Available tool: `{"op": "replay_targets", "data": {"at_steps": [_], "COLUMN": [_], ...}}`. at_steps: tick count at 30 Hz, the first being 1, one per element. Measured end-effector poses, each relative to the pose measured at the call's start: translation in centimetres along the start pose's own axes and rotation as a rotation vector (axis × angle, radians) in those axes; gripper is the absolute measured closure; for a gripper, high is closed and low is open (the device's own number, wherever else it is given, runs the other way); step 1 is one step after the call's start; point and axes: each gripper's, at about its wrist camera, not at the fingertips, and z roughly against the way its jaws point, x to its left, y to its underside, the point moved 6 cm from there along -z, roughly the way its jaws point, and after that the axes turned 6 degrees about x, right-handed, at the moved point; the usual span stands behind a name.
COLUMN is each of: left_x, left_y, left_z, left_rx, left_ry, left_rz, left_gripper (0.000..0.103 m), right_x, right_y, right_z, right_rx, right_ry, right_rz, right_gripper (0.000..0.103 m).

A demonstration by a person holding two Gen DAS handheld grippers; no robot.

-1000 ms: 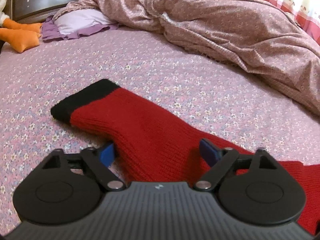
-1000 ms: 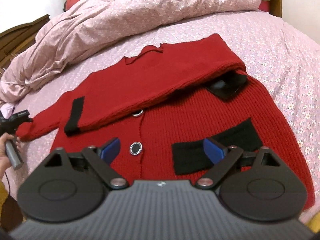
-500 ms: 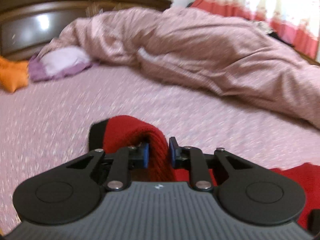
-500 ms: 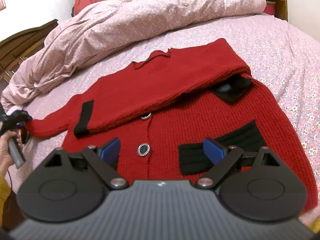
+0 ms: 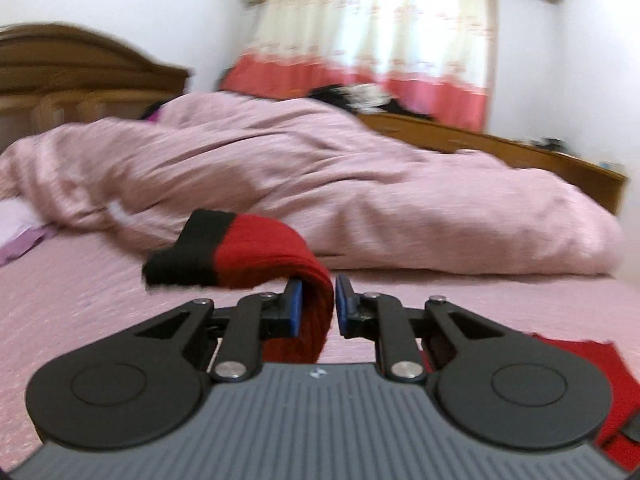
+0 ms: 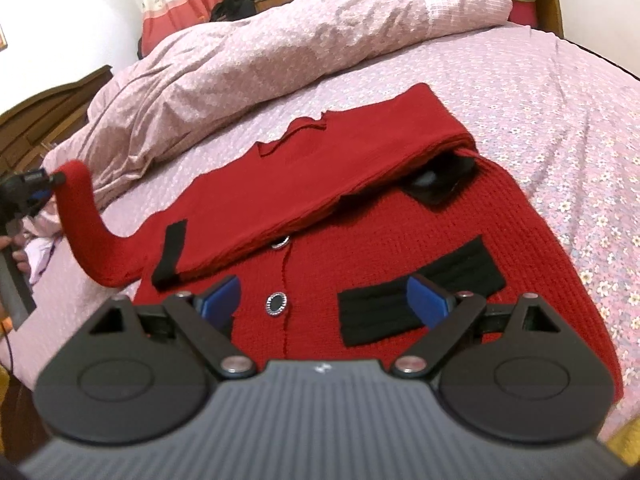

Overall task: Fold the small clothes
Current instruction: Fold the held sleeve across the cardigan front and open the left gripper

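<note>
A red knitted cardigan (image 6: 400,240) with black pockets and cuffs lies on the bed, one sleeve folded across its front. My left gripper (image 5: 316,304) is shut on the other sleeve (image 5: 260,252), whose black cuff (image 5: 192,252) droops over to the left. In the right wrist view that sleeve (image 6: 86,216) rises off the bed to the left gripper (image 6: 34,190). My right gripper (image 6: 324,300) is open and empty, above the cardigan's lower front by a round button (image 6: 276,303).
A rumpled pink duvet (image 6: 260,52) lies along the far side of the flowered bed sheet (image 6: 560,120). A wooden headboard (image 5: 80,80) stands at the left and a curtain (image 5: 380,52) hangs behind. A purple pillow (image 5: 20,236) lies at far left.
My left gripper shut on the sleeve and lifted it off the bed, tilting upward. My right gripper stayed open above the cardigan's lower front.
</note>
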Motion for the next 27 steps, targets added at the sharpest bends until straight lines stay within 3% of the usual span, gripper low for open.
{"op": "replay_targets", "data": {"at_steps": [7,12,15,20,23,25,27], "left_x": [-11.7,-19.0,-21.4,-22.1,-21.2,-20.2,-19.6], "left_y": [0.6,4.9,7.8,11.5,12.9,13.2,13.3], "left_z": [2.1,1.5,1.0,0.2,0.1,0.1,0.5], "left_rx": [-0.012,0.078,0.144,0.252,0.303,0.310,0.308], "left_ry": [0.226,0.319,0.336,0.290,0.259,0.230,0.215], "left_rz": [-0.099,-0.170,-0.195,-0.229,-0.247,-0.254,-0.262], "left_gripper": [0.083,0.083,0.082,0.079,0.054,0.027,0.017], "right_x": [-1.5,-2.8,-3.3,-3.9,-3.8,-3.5,-3.2], "right_y": [0.5,0.4,0.3,0.1,0.0,-0.1,-0.3], "right_z": [0.4,0.8,0.8,0.5,0.2,0.0,-0.2], "right_rx": [-0.003,-0.012,-0.006,0.000,0.004,0.007,0.010], "right_ry": [-0.007,-0.006,-0.004,0.001,-0.009,-0.016,-0.022], "right_rz": [-0.052,-0.086,-0.091,-0.091,-0.090,-0.082,-0.067], "right_gripper": [0.012,0.012,0.012,0.012,0.012,0.012,0.012]}}
